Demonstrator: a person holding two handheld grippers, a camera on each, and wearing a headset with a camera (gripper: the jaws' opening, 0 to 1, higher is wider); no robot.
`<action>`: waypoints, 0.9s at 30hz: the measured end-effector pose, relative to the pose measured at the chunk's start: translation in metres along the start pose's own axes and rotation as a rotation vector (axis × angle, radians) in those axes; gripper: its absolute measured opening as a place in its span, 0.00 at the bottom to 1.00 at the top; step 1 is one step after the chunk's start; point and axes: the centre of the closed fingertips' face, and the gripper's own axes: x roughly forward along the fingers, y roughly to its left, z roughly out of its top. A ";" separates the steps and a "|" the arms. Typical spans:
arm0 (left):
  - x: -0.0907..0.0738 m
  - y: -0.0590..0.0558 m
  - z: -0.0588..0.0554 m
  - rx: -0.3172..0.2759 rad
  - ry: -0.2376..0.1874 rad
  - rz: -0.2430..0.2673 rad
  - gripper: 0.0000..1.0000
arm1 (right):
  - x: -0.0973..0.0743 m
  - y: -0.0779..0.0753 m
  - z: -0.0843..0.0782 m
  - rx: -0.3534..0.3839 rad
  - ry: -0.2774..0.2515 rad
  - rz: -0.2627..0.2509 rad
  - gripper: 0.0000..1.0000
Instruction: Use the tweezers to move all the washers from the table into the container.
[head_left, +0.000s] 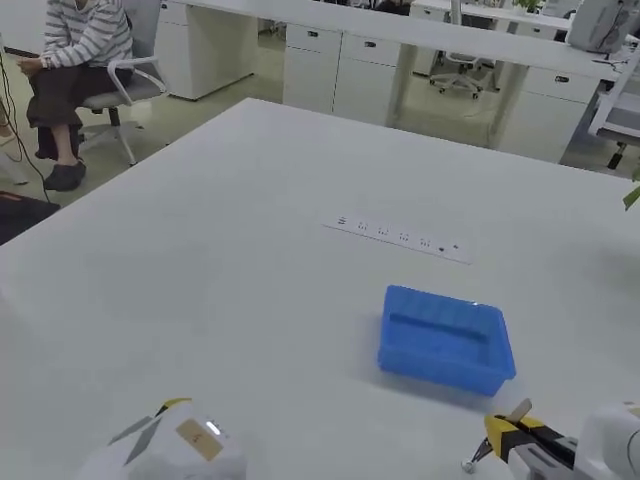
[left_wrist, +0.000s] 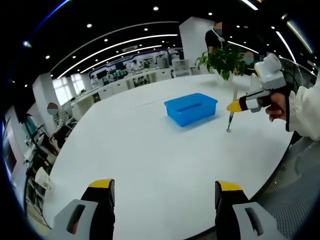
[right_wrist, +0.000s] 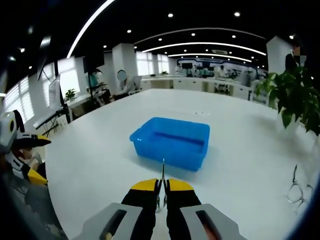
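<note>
the right gripper (right_wrist: 162, 192) has its fingers closed on the tweezers (right_wrist: 163, 172), tip down at the worktop (head_left: 250, 300) near the blue container (head_left: 445, 340). the left gripper (left_wrist: 165, 192) has its fingers open and empty. progress looks early to me; washers are too small to make out, and the container's near wall hides part of its floor.

Bright, even light comes from curved white ceiling strip lamps (right_wrist: 200, 44) and small round spotlights (right_wrist: 170, 15). The white desk (head_left: 250, 250) shows a mild sheen, and the blue plastic container (head_left: 445, 340) casts a soft shadow. Both gripper views bow at their edges.
</note>
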 end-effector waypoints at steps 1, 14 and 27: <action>0.000 0.000 0.000 0.003 0.002 0.000 0.84 | 0.000 0.000 0.000 0.001 -0.001 -0.001 0.03; 0.000 -0.001 -0.002 0.008 0.010 0.001 0.83 | -0.004 0.003 -0.004 -0.032 -0.012 -0.003 0.02; 0.000 -0.001 -0.002 0.009 0.010 0.000 0.82 | -0.010 0.002 -0.007 -0.028 -0.001 -0.003 0.02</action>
